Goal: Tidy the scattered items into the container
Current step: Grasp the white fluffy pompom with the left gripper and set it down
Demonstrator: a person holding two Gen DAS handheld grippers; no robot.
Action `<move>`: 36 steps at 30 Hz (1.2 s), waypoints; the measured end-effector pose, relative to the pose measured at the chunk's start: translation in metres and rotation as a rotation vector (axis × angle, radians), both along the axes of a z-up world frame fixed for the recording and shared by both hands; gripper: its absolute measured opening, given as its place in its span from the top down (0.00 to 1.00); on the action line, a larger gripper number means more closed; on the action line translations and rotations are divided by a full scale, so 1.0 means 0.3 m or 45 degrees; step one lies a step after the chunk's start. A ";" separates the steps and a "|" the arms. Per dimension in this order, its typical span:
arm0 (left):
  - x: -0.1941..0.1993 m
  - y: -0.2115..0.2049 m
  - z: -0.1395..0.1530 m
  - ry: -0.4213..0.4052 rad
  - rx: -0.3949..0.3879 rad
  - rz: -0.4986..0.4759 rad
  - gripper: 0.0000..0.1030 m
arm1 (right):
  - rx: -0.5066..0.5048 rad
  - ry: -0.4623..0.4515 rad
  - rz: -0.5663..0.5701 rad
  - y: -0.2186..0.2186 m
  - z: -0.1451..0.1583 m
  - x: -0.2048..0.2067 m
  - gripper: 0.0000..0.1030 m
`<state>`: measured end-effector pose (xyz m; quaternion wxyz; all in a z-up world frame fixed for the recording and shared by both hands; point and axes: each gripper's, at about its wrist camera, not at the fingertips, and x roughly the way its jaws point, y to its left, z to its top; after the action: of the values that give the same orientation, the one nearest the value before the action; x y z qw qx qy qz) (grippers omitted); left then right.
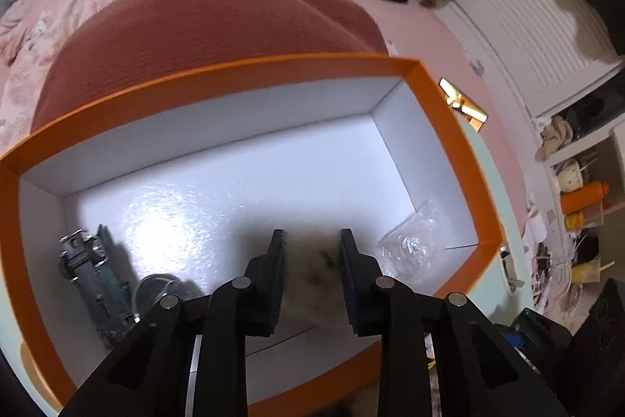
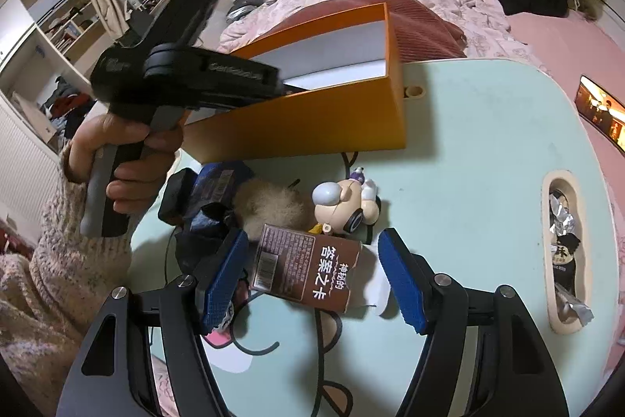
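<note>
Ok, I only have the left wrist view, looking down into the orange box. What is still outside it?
Observer: A fluffy ball, a toy figure and a brown card box lie on the table beside the orange box.
Operator: And the right gripper?
Observer: The right gripper is over the brown card box, jaws open wider than it.
Operator: Anything else?
Observer: A slot in the table holds wrappers.

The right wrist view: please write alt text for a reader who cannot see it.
The right gripper hangs open over a brown card box on a mint green table. Behind lie a toy figure, a fluffy ball and an orange box.
</note>
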<state>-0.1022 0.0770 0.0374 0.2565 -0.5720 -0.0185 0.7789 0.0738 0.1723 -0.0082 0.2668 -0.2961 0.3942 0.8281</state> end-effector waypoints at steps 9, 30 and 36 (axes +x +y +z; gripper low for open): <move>0.060 -0.194 0.217 0.180 0.227 0.117 0.77 | -0.021 -0.001 -0.047 0.012 0.002 0.014 0.32; 0.481 -0.363 0.010 0.092 0.285 0.062 0.76 | 0.147 -0.278 0.031 0.247 0.241 -0.086 0.50; 0.496 -0.344 -0.018 0.115 0.245 0.059 0.50 | -0.014 -0.550 0.269 0.350 0.218 -0.309 0.67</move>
<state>0.0467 -0.0261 0.0320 0.2925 -0.5085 -0.0948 0.8043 -0.0188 0.2773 0.0573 0.2550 -0.5074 0.2992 0.7668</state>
